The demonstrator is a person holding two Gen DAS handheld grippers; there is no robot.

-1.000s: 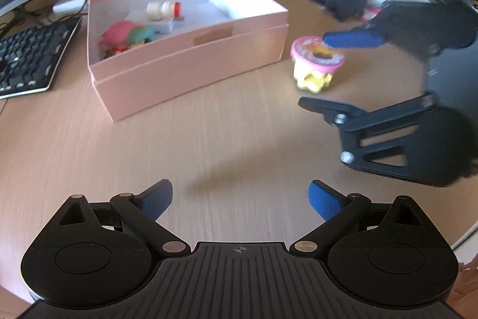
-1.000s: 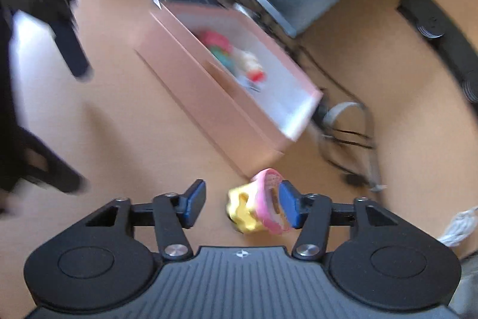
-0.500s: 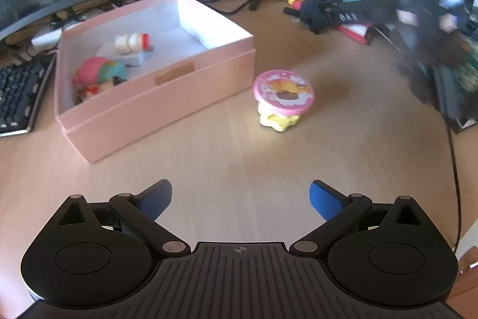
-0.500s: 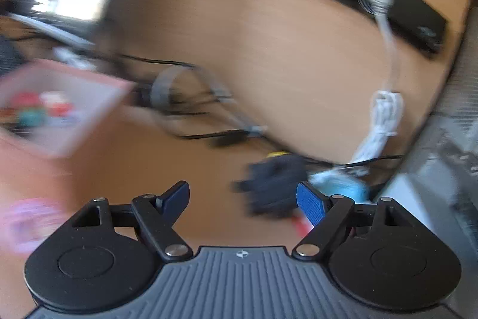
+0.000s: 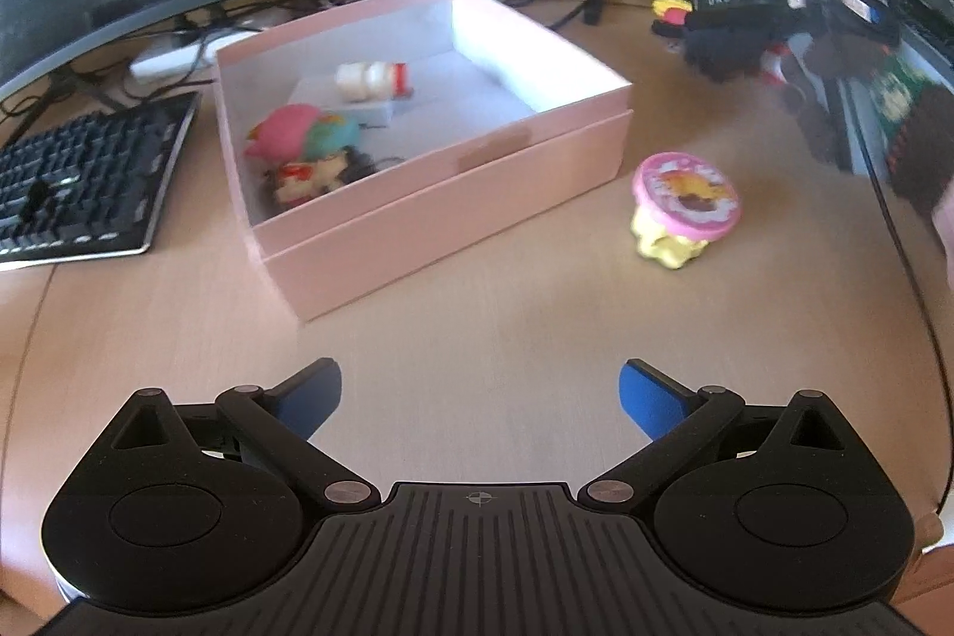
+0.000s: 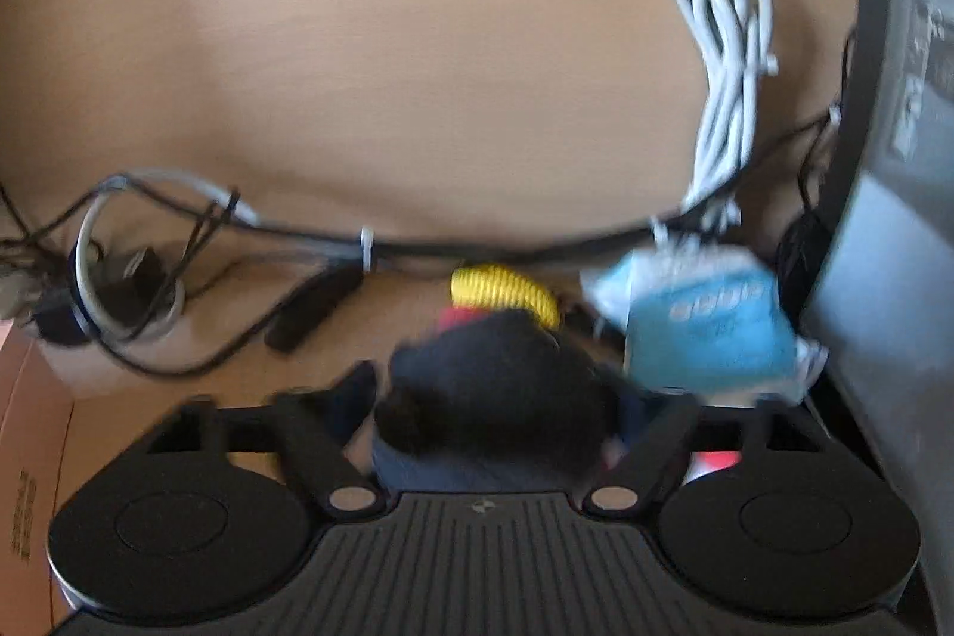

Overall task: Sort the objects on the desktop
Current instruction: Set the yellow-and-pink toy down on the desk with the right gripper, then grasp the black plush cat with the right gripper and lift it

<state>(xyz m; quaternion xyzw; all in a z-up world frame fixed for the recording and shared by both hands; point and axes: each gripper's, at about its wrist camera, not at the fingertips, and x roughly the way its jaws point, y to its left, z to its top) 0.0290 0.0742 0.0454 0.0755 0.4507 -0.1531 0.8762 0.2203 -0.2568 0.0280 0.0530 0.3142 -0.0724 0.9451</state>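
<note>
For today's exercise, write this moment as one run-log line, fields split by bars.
left gripper: open, empty | right gripper: closing around black fuzzy ball | pink box: holds toys | pink-lidded cup: on desk

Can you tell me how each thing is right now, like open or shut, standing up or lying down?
Pink box: open, no lid, toys inside.
Little bottle: lying on its side in the box.
Pink and yellow cup toy: upright on the desk, outside the box.
Left hand-held gripper: open, empty.
Right hand-held gripper: closing around the black fuzzy toy.
White cable: coiled, hanging.
</note>
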